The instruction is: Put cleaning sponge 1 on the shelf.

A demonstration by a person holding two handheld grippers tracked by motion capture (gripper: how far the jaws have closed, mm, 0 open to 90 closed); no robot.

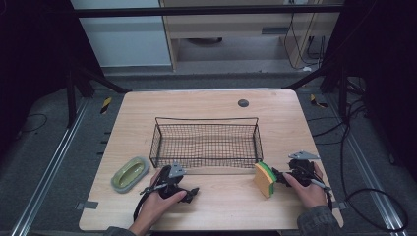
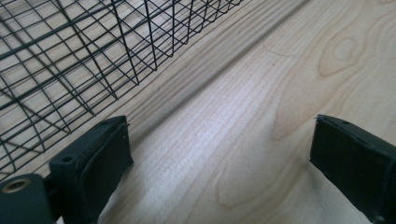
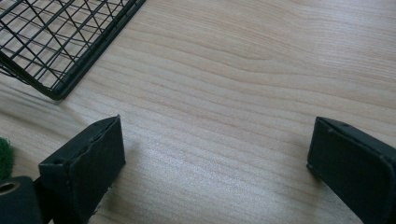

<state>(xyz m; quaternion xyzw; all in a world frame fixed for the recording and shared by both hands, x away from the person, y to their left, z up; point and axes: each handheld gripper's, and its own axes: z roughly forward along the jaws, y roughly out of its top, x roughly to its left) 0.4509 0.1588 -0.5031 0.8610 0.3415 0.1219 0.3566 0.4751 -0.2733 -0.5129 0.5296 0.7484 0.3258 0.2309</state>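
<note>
A black wire basket (image 1: 206, 142) stands in the middle of the wooden table (image 1: 196, 105). A yellow sponge with a green scouring side (image 1: 265, 178) stands on edge near the basket's front right corner. My right gripper (image 1: 281, 175) rests just right of the sponge. Its jaws are open over bare wood (image 3: 217, 123), and a sliver of the green sponge (image 3: 3, 158) shows at the left edge. My left gripper (image 1: 187, 191) lies in front of the basket, open with nothing between its jaws (image 2: 219, 123). The basket mesh (image 2: 70, 56) is at its upper left.
A pale green oval dish (image 1: 130, 173) sits on the table left of the basket. A small grey round cap (image 1: 243, 103) is set into the far side of the tabletop. Black frame legs and cables surround the table on the floor.
</note>
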